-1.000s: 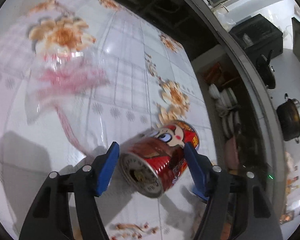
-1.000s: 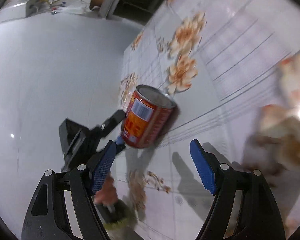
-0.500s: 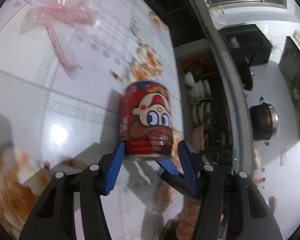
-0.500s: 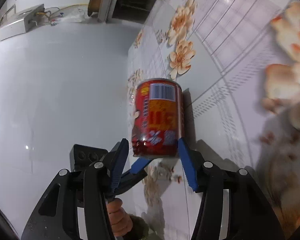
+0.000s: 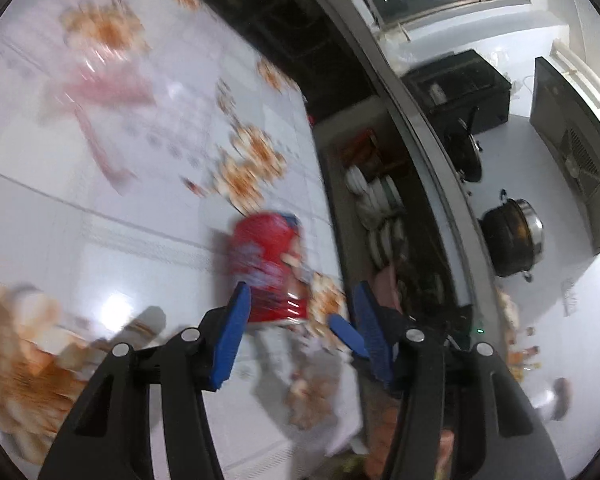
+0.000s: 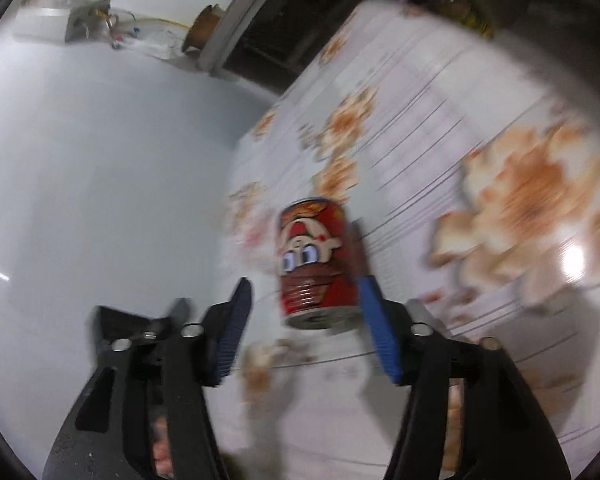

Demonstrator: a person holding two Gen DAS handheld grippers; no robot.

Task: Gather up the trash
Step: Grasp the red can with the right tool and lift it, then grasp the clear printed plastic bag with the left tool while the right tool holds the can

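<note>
right tool (image 6: 304, 312) opening, can (image 6: 314, 264) near table edge (image 6: 240, 184)

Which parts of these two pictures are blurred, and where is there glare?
Left wrist view: the red can and floral tabletop are smeared by motion blur, with a glare spot lower left. Right wrist view: the can is fairly readable, the tabletop flowers are streaked, and there is glare at the right edge.
</note>
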